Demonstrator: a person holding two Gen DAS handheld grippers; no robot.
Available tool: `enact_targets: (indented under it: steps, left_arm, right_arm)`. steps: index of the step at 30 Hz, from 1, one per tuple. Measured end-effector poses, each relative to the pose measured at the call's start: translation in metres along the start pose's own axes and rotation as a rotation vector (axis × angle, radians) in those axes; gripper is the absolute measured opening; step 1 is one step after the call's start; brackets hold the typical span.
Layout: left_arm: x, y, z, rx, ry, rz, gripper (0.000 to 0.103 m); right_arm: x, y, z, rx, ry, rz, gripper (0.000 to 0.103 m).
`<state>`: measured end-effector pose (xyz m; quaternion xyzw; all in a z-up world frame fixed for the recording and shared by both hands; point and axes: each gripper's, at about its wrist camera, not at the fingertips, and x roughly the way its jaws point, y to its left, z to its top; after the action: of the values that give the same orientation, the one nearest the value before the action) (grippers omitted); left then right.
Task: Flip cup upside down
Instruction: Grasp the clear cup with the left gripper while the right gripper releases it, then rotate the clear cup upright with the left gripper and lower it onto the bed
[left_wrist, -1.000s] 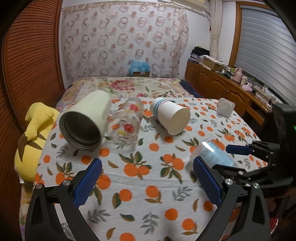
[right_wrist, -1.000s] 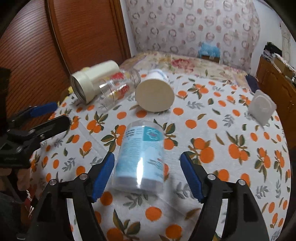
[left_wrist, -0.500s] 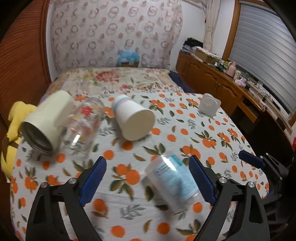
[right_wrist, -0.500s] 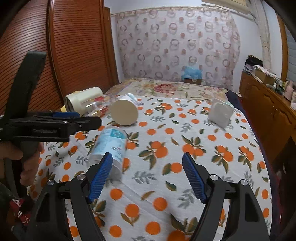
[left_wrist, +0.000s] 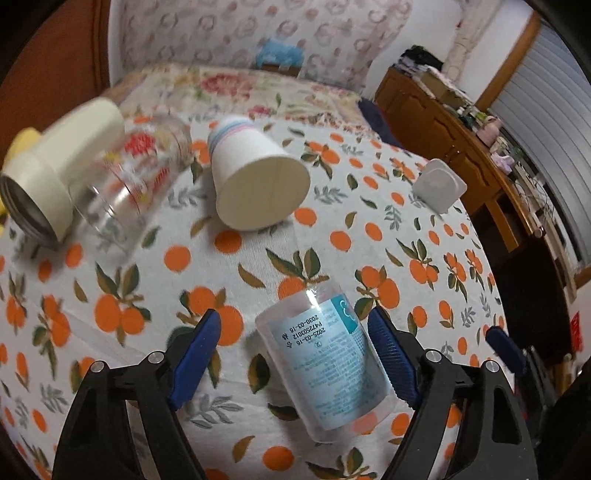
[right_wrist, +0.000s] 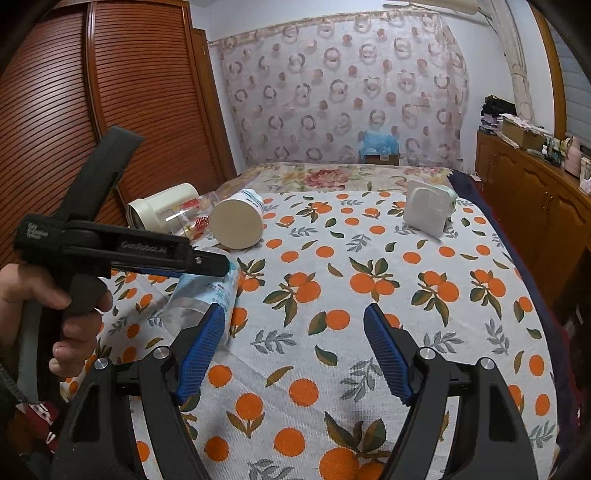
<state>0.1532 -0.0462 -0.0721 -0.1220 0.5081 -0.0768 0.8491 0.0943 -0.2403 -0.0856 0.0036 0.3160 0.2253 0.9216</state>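
Clear plastic cup (left_wrist: 325, 363) now lies on its side between your left gripper (left_wrist: 295, 354) fingers (spread wide, not yet touching it), where a second ago the right gripper (right_wrist: 295, 354), spread and empty, framed it; close and upend it

Our left tongs (left_wrist: 295, 352) and right tongs (right_wrist: 293, 352) look alike — matte black arms, silver screws, ribbed blue pads (right_wrist: 201, 354). Our left hand (right_wrist: 55, 317) shows bare skin — white lettering marks the black handle.

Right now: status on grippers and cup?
Left gripper open, straddling clear plastic cup. Cup on its side. Right gripper open, empty. Nothing blocking.
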Motion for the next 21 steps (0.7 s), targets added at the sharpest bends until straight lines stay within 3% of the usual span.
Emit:
enact_targets:
  steps: [8,13,16,21]
  left_arm:
    - [0.01,0.002,0.007,-0.068,0.08,-0.057,0.078]
    - [0.02,0.005,0.011,-0.105,0.128,-0.077,0.06]
    - [0.017,0.005,0.013,-0.098,0.102,-0.068,0.058]
    - [0.002,-0.007,0.018,0.019,0.001,-0.018,0.057]
  right_arm:
    - [-0.001,0.001,-0.002,-0.002,0.001,-0.005,0.08]
    - [-0.002,0.001,-0.002,-0.003,0.0,-0.004,0.08]
    - [-0.001,0.001,-0.002,-0.005,-0.001,-0.005,0.08]
    - [0.0,0.0,-0.002,-0.001,0.002,-0.01,0.08]
